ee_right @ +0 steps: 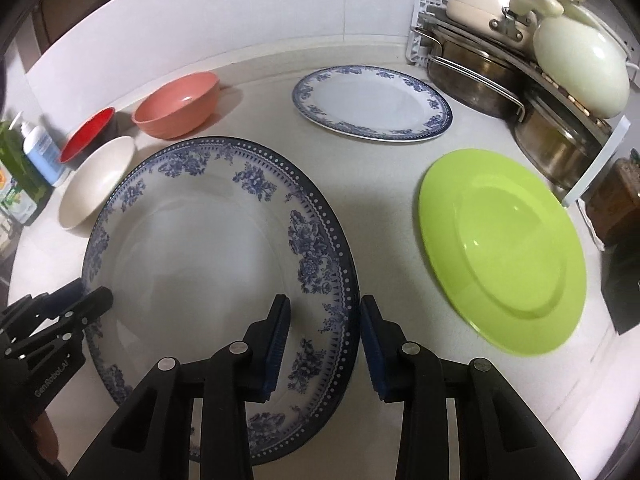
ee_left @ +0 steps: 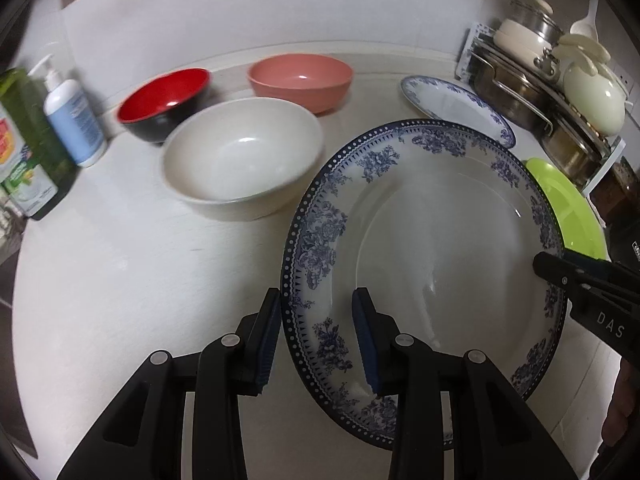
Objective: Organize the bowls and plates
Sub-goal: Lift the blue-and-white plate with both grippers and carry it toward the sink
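I have the large round white plate with the blue floral rim (ee_left: 440,240) caught on opposite edges. My left hand-held gripper (ee_left: 316,334) straddles its left rim, one blue pad under the edge and one over the face, and my right hand-held gripper (ee_right: 325,340) does the same on the right rim. Both look clamped on the rim, though the pad contact itself is hard to confirm from these angles. I judge a two-sided hold suits a wide, shallow, slippery dish: it stays level and cannot pivot out of one pinch.

The plate seems tilted and just clear of the white tabletop (ee_left: 120,280), with a shadow below its near edge in the right wrist view. I cannot tell for certain that it is fully off the surface.

The rest sits sorted by kind. On the left are the cream round bowl (ee_left: 244,156), the red bowl with the black outside (ee_left: 164,100) and the pink bowl (ee_left: 300,80). To the right lie the smaller oval blue-patterned plate (ee_right: 372,104) and the lime-green round plate (ee_right: 504,256). I guess the held plate is meant to go onto one of these.

From the left wrist, the held plate hides most of the green plate and part of the oval one. The stacked metal pots and lids (ee_right: 520,60) are cut off at the frame edge.
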Demonstrator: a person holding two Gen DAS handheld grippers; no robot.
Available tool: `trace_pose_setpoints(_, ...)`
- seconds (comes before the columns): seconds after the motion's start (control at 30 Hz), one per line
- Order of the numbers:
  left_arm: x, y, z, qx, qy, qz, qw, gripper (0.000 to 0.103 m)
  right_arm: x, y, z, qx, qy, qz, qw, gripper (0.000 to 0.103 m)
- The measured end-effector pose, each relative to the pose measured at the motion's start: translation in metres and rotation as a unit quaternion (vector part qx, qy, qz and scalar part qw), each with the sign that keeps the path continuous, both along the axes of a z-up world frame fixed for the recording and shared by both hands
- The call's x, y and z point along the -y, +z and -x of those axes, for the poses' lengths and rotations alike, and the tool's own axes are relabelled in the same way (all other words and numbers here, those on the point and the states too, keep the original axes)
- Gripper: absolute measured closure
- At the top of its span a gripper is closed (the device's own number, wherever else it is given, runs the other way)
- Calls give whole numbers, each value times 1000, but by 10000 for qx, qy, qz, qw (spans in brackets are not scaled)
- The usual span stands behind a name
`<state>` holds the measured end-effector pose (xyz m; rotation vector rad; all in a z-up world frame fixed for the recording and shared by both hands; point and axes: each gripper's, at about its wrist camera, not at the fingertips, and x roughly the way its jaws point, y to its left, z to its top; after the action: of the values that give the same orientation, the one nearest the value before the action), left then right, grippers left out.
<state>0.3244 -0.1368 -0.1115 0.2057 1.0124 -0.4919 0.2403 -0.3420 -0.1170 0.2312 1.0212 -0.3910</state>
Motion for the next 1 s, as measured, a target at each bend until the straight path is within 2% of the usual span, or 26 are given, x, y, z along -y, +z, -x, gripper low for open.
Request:
trace_pose_setpoints(0.5,-104,28,31,270,930,-60,9953,67,-85,22,-1,18,722,-223,9971,67)
trace_pose_setpoints(0.67,-142,29,41,291,1296,-77,9911,67,-123,26,-9,54,1100,-238,9936,66)
trace_pose_setpoints(1.0,-204,18,45,195,1917,-168,9811,67,-182,15,-25,-57,1696,-377,9848,66)
